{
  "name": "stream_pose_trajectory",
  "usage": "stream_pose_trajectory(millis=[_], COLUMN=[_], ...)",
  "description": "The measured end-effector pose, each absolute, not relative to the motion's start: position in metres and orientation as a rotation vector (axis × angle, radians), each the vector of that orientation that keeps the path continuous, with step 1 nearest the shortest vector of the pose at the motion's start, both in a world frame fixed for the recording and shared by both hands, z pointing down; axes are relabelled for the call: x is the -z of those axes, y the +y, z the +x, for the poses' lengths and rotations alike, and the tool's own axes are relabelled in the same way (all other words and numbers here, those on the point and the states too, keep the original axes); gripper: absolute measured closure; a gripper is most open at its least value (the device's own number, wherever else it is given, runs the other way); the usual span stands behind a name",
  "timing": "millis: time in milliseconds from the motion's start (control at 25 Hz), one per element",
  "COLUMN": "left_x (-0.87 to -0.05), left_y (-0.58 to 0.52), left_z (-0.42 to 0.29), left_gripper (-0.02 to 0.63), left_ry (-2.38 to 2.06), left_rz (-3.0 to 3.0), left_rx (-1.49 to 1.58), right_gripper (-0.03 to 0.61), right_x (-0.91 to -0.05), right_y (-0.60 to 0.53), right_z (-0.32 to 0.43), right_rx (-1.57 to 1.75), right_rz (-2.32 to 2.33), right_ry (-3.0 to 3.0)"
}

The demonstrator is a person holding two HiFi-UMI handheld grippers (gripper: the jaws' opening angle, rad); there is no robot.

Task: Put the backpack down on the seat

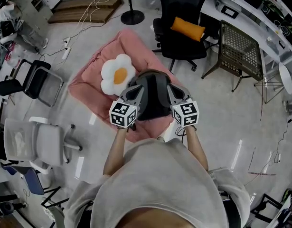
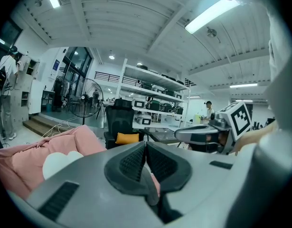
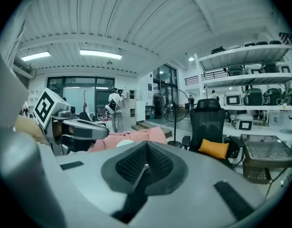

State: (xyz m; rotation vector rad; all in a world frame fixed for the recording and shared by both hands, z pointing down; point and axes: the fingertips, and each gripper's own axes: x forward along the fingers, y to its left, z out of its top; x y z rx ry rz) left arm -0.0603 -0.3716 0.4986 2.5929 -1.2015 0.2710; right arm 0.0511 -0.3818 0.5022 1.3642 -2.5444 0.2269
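Observation:
A dark grey backpack (image 1: 153,99) hangs between my two grippers, over the near corner of a pink floor cushion (image 1: 91,77). The left gripper (image 1: 134,93) is shut on a dark strap (image 2: 149,190) that runs down out of its closed jaws. My right gripper (image 1: 173,92) is likewise shut on a dark strap (image 3: 134,198). Each gripper view looks level across the room and shows the other gripper (image 2: 217,129) (image 3: 65,125) close beside it. A black office chair (image 1: 181,32) with an orange cushion (image 1: 187,28) stands just beyond the backpack.
A white egg-shaped pillow (image 1: 118,74) lies on the pink cushion. A grey office chair (image 1: 41,141) and a black folding chair (image 1: 36,82) stand at the left. A wicker chair (image 1: 238,49) and a long desk (image 1: 259,18) are at the right, a fan base (image 1: 132,17) behind.

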Motion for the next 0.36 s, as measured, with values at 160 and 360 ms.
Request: stream_pose_trajectory(millis=[160, 360], left_x=[-0.5016, -0.5061], left_y=[-0.371, -0.3728], left_z=[-0.0575, -0.0578], left_gripper=[0.598, 0.598], left_ry=[-1.2, -1.2], left_rz=[2.6, 2.595], left_rx=[-0.294, -0.287], right_gripper=[0.581, 0.581], right_x=[-0.505, -0.5084], right_y=[-0.3816, -0.383], right_z=[0.0532, 0.0528], right_rx=[-0.241, -0.237], right_rz=[1.367, 1.366], right_ry=[-2.539, -2.533])
